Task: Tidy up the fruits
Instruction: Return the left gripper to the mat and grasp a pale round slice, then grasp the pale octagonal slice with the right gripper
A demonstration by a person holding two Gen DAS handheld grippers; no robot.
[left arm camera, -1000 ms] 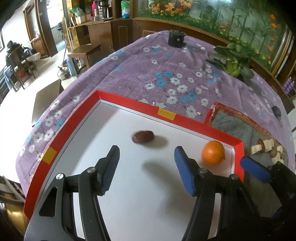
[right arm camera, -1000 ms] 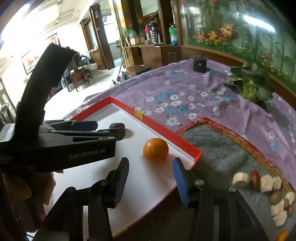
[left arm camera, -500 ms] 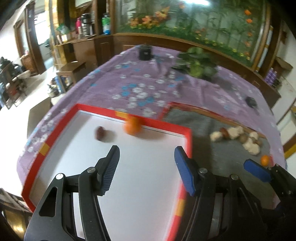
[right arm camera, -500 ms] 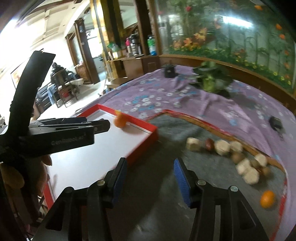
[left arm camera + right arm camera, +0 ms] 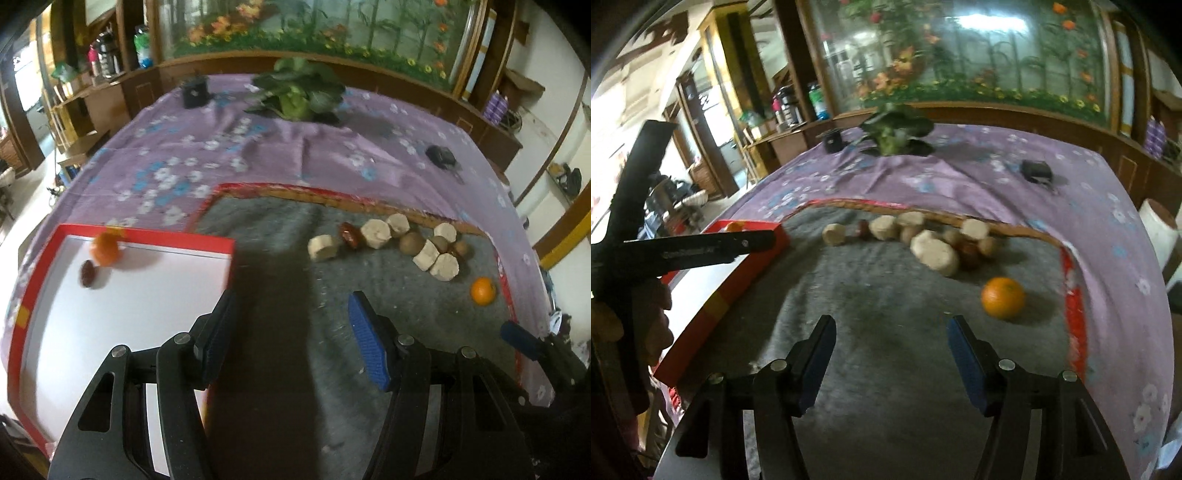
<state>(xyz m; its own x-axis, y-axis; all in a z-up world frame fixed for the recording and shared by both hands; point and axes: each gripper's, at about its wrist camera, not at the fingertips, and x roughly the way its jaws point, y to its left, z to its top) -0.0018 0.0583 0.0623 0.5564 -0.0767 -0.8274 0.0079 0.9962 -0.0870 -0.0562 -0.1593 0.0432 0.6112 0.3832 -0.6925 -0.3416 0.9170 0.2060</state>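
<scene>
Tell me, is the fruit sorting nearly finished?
Not yet. One orange and a dark fruit already sit in the white tray. Both the left gripper and the right gripper are open and empty. Another orange and the pile of pale chunks and brown fruits wait on the grey mat.

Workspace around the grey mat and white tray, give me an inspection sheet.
Surface: purple floral tablecloth; grey felt mat; red-rimmed white tray beside it.
Job's things: one round orange fruit and a dark red fruit in the tray; another orange and a row of beige chunks and brown fruits on the mat.
Clutter: leafy green plant, black cup, small black object.
Grippers: left gripper, right gripper, jaws open, empty.
Cables: nothing seen.
Surroundings: wooden cabinets, floral mural.
</scene>
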